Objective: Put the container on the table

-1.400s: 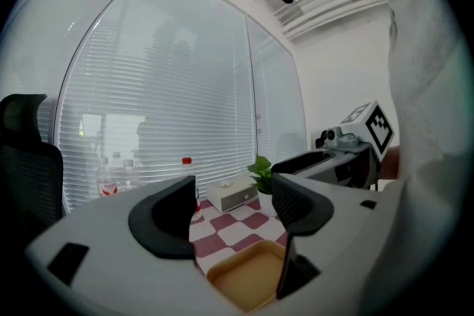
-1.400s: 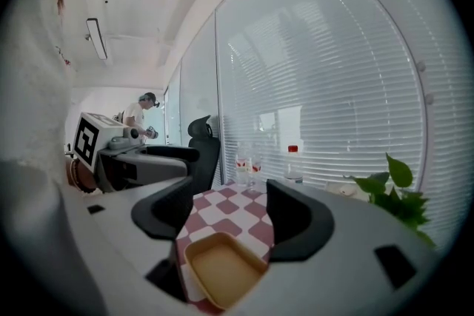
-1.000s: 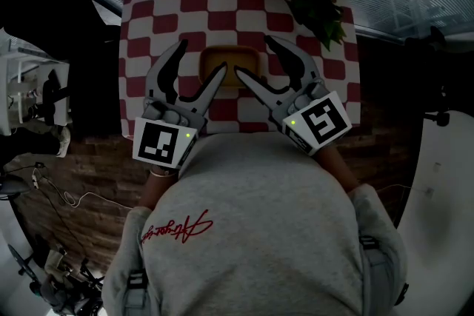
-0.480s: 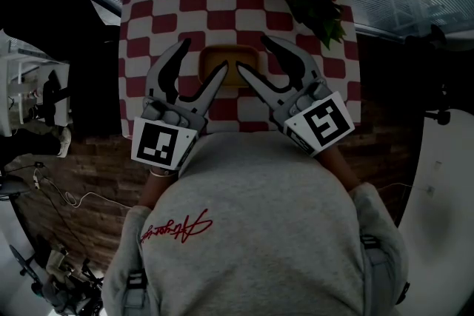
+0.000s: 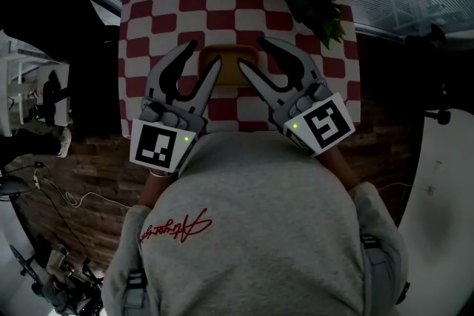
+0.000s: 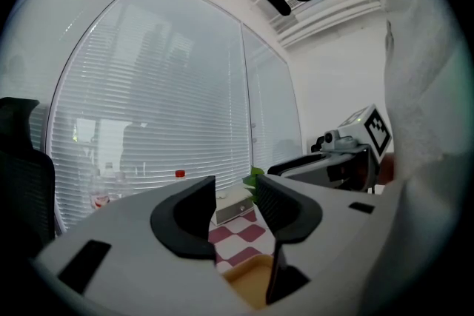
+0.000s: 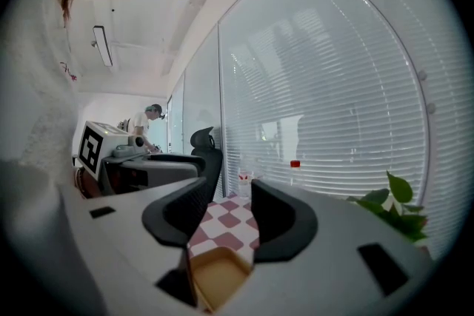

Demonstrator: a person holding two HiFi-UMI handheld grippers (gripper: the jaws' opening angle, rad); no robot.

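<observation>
a red and white checked table [image 5: 167,18] is filling the top of the head view, with a shallow tan rectangular container [image 5: 229,59] lying at upper centre. the left gripper [image 5: 201,57] and right gripper [image 5: 255,55] are straddling its left and right walls, so the grasp seems to be getting under way; next, both are needing to pinch evenly and lift level.

in the left gripper view, the jaws have just been closing and are standing about half apart, the container low centre between them, seemingly unpressed.

the right gripper view is showing the same.
</observation>
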